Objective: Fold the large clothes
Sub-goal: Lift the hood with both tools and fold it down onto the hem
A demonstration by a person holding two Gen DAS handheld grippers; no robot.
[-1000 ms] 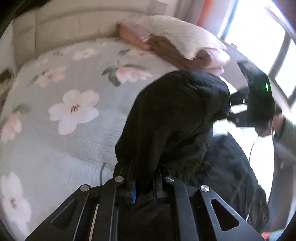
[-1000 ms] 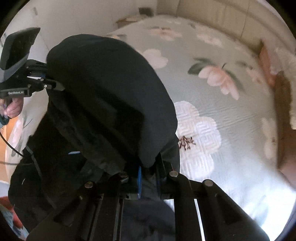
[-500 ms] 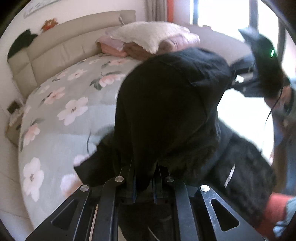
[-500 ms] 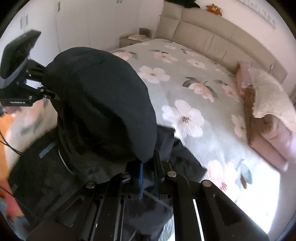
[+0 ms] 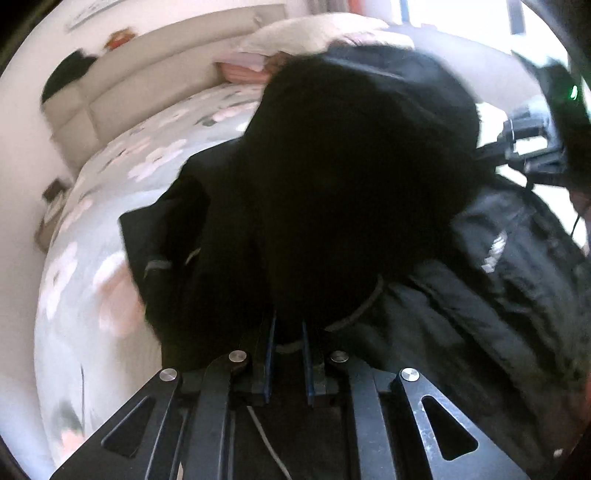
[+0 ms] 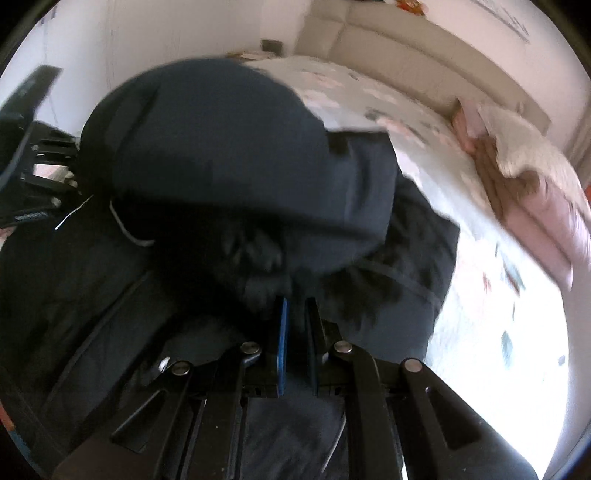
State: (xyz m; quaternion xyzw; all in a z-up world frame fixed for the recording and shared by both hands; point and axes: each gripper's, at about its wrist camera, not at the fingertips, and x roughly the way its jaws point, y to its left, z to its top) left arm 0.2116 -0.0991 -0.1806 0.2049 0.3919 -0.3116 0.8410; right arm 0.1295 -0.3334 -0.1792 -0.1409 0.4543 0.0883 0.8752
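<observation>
A large black hooded jacket (image 5: 351, 177) hangs between my two grippers above the floral bed (image 5: 74, 280). My left gripper (image 5: 288, 325) is shut on its edge near a grey drawstring. My right gripper (image 6: 295, 306) is shut on another edge of the same jacket (image 6: 221, 147), which bulges up in front of the camera. A sleeve and the lower body trail down onto the bed (image 6: 498, 295). Each gripper shows in the other's view: the right one at the far right (image 5: 532, 155), the left one at the far left (image 6: 33, 173). Both views are motion-blurred.
Pink and cream pillows (image 6: 517, 173) lie at the head of the bed, against a beige padded headboard (image 6: 406, 51). A small nightstand (image 5: 51, 199) stands beside the bed. A bright window (image 5: 461, 11) is behind the pillows.
Both grippers have risen and pulled back with the jacket. More of its body and a sleeve now show, lifted and spread over the bed's near edge.
</observation>
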